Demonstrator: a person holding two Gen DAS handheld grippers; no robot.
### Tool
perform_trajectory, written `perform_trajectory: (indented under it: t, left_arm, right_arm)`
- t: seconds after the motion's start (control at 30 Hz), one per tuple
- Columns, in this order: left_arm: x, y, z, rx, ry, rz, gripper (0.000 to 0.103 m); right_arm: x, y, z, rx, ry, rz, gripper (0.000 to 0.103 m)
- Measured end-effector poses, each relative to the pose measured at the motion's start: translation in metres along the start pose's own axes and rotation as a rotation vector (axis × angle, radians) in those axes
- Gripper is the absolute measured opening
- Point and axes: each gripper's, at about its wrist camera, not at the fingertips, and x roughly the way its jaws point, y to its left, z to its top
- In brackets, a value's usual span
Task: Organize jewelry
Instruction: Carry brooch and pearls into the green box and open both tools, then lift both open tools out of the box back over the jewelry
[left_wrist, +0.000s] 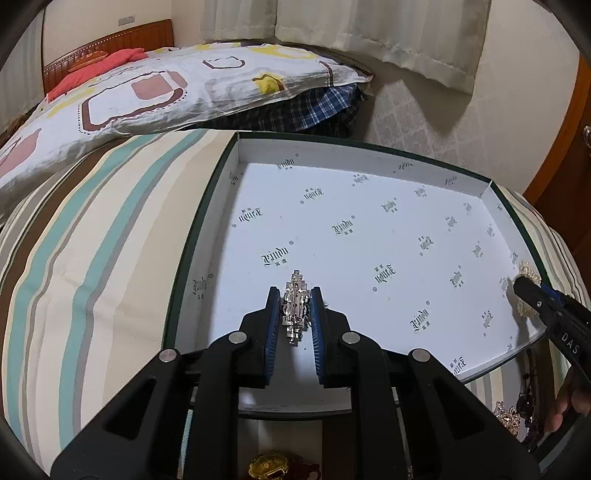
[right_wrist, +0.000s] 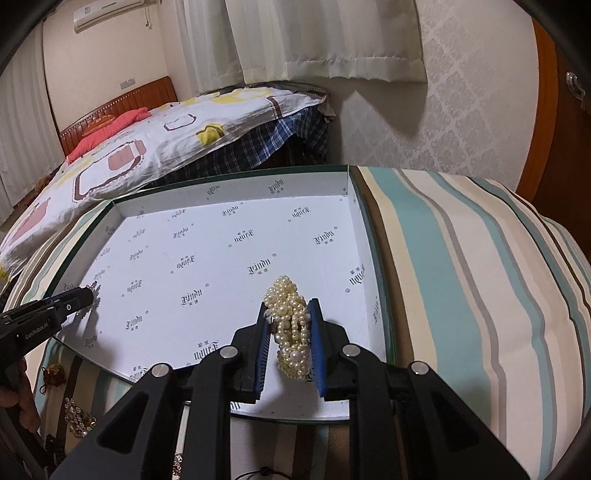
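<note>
Silver brooch (left_wrist: 294, 308) — lengthwise between jaws

Behind your striped cushion (right_wrist: 461, 258) you have: one bed with a patterned quilt (left_wrist: 155, 96), a red pillow (left_wrist: 92, 72) at its wooden headboard (left_wrist: 110, 40), plaid cloth (left_wrist: 317, 107) under the quilt's near corner; cream curtains (right_wrist: 325, 37); an air conditioner (right_wrist: 107, 13) high on the wall.

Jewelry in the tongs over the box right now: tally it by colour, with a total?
Silver: 1, brooch in left tongs
Pearl white: 1, bracelet in right tongs
Total: 2, both over the box
</note>
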Motion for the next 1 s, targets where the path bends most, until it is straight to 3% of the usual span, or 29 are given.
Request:
perform_trajectory:
  t: [0.13,0.27,0.37,0.53,0.6,1.0]
  left_arm:
    - [0.000,0.000,0.000,0.004,0.002,-0.001,0.020]
    - [0.000,-0.004,0.000,0.020,-0.003,-0.002,0.033]
    - [-0.001,-0.009,0.000,0.035,-0.008,-0.010,0.042]
    - [-0.003,-0.013,0.000,0.050,-0.016,-0.018,0.053]
    - [-0.007,-0.014,0.000,0.048,-0.029,-0.013,0.064]
    - [-0.056,-0.007,-0.001,0.016,-0.122,-0.020,0.074]
  right_arm:
    - [0.003,0.001,0.000,-0.011,0.010,-0.009,0.023]
    - [0.003,0.000,0.000,-0.004,0.014,-0.003,0.028]
    - [0.001,0.001,0.000,-0.007,0.006,-0.008,0.039]
    - [0.000,0.001,-0.001,-0.004,0.003,-0.004,0.041]
    - [-0.002,0.001,-0.001,-0.005,-0.001,-0.005,0.043]
    - [-0.040,0.005,0.000,0.009,-0.071,-0.014,0.050]
